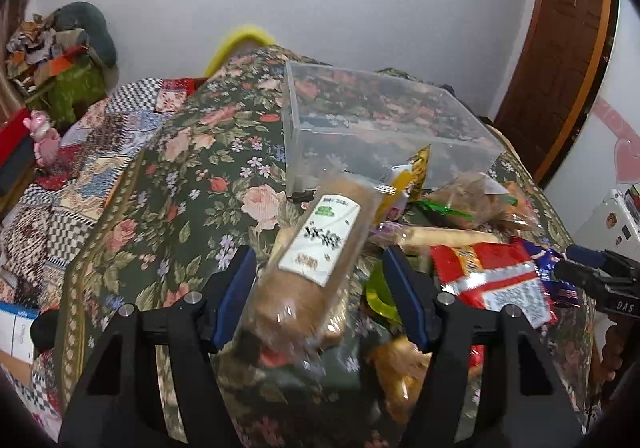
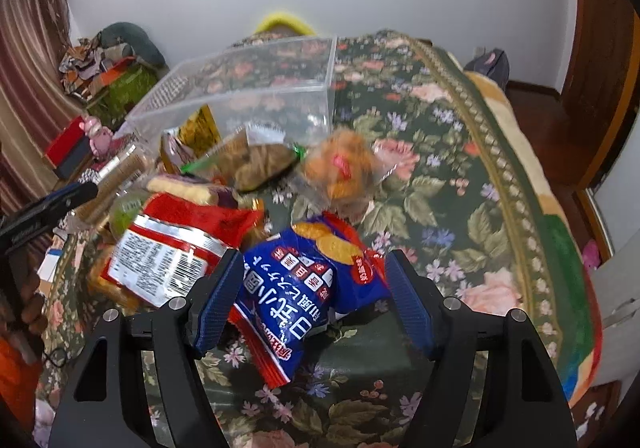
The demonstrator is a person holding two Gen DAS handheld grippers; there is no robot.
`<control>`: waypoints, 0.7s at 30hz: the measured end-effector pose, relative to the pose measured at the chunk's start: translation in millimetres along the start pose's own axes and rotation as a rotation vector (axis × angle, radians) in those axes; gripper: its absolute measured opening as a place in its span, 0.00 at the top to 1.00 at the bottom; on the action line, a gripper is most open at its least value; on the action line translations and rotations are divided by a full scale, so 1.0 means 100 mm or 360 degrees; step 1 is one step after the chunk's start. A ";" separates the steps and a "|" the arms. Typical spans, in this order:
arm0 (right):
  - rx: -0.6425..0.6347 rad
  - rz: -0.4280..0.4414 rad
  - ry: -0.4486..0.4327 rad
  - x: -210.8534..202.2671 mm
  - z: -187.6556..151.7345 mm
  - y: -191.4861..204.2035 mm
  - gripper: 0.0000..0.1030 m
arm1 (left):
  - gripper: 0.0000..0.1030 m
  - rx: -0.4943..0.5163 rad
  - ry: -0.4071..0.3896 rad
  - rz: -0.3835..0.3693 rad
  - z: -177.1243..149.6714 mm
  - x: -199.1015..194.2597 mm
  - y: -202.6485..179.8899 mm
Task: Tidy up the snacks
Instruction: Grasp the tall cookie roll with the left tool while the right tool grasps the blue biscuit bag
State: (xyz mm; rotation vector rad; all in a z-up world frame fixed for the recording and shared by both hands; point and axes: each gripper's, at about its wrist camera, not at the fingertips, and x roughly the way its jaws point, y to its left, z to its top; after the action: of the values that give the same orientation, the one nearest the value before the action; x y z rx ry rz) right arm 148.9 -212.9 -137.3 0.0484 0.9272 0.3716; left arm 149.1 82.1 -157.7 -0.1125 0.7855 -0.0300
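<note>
Your two targets lie in the snack heap just in front of the clear bin (image 1: pixel 384 127). The biscuit sleeve (image 1: pixel 316 268) is a long clear-wrapped roll with a white label, lying lengthwise between the left gripper's (image 1: pixel 320 268) fingers (image 1: pixel 240 280); the fingers sit spread either side of it and, as far as the left wrist view shows, neither pad presses on it. Judge it light, fairly stiff as a column but brittle inside, with slick film, so take it across the middle of the roll, gently. The blue chip bag (image 2: pixel 304 288) lies nearer you than the bin, between the right gripper's (image 2: pixel 316 272) fingers (image 2: pixel 408 300); one pad seems to brush its edge, the other stands clear (no real hold). It looks puffy, very light and crushable: pinch the bag's body lightly. Beside it, toward the bin, sit the red packet (image 2: pixel 176 244) and two clear bags of baked goods, all on the floral bedspread (image 2: pixel 440 187).
</note>
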 end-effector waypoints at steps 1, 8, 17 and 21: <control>0.0011 0.0011 0.0018 0.04 0.00 -0.02 0.32 | 0.36 0.0010 0.0007 0.0000 0.02 0.04 0.01; 0.0066 0.0062 0.0054 0.13 0.01 -0.06 0.17 | 0.38 0.0066 0.0088 -0.0063 0.09 0.33 0.02; 0.0046 0.0070 0.0061 0.17 0.00 -0.08 0.15 | 0.62 0.0115 0.0049 -0.0005 0.01 0.31 -0.05; 0.0084 0.0095 0.0058 0.14 -0.02 -0.16 0.19 | 0.63 0.0099 0.0041 0.0014 -0.06 0.22 -0.04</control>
State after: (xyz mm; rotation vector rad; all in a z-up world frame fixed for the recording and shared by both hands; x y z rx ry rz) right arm 160.0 -223.4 -152.6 0.1184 0.9732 0.4045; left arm 160.3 75.9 -177.1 -0.0497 0.8098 -0.0475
